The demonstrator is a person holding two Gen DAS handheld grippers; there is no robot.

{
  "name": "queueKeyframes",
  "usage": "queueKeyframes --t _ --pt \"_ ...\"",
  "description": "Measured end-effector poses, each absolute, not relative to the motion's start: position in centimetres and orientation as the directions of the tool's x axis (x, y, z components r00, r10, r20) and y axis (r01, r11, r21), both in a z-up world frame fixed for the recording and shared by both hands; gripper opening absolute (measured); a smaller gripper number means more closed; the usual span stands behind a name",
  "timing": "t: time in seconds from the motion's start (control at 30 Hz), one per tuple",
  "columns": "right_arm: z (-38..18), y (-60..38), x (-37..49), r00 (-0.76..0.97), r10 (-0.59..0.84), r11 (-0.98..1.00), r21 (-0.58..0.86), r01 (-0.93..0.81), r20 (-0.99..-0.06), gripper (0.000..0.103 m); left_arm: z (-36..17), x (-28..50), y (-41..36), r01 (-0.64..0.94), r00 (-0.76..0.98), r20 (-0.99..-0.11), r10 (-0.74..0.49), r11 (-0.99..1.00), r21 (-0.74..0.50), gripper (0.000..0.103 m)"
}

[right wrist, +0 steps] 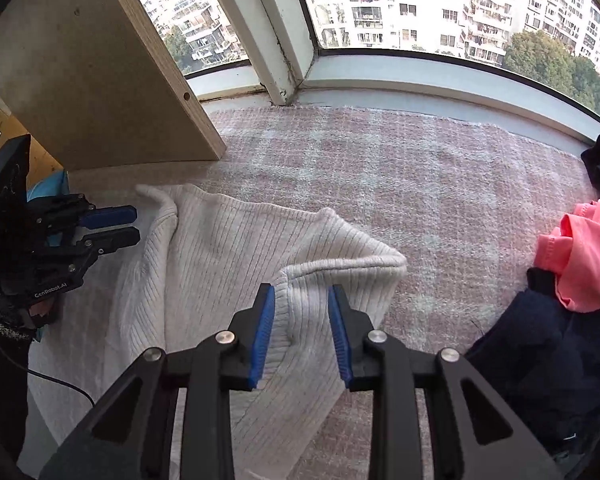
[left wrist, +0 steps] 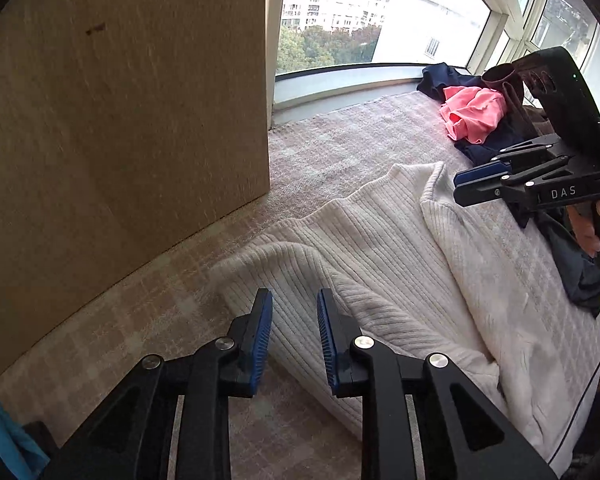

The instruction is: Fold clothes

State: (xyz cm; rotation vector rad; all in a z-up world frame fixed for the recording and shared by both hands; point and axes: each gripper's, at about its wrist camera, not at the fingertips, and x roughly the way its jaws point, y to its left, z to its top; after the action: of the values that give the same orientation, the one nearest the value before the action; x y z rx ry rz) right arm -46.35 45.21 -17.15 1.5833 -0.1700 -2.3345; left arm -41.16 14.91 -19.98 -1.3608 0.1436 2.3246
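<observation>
**Cream sweater lies part-doubled between two grippers**

I hold both grippers over the white ribbed sweater [right wrist: 228,248], spread on the checked pink blanket [right wrist: 420,184] by the window, one edge turned back on itself. My left gripper [left wrist: 294,336] hovers with jaws apart at a rounded fold; my right gripper [right wrist: 302,332] hangs likewise apart above the rolled edge, nothing held. The risk I see: pinching blanket along with knit, or catching one layer only, would skew any fold. A pink garment [right wrist: 584,256] and navy clothes [right wrist: 540,360] lie heaped just beside, close enough to snag.
</observation>
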Motion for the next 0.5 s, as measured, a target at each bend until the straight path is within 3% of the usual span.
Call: queueKeyframes --t 0.2,0.33,0.5 --pt "-6.6 48.0 -36.2 -0.487 -0.331 -0.943 0.27 0.192 -0.808 0.029 -11.1 -30.5 12.0 -0.401 -0.545 -0.761 0.351 -0.907 -0.131 0.024" --pt "-1.1 49.3 -28.1 -0.575 -0.336 -0.942 0.273 0.196 -0.746 0.051 -6.1 -22.6 10.5 -0.386 -0.611 -0.709 0.352 -0.915 -0.122 0.034" --pt "-0.8 50.2 -19.2 -0.609 -0.297 -0.954 0.207 0.215 -0.735 0.06 -5.9 -13.8 11.0 -0.334 -0.604 -0.735 0.309 -0.935 -0.118 0.035"
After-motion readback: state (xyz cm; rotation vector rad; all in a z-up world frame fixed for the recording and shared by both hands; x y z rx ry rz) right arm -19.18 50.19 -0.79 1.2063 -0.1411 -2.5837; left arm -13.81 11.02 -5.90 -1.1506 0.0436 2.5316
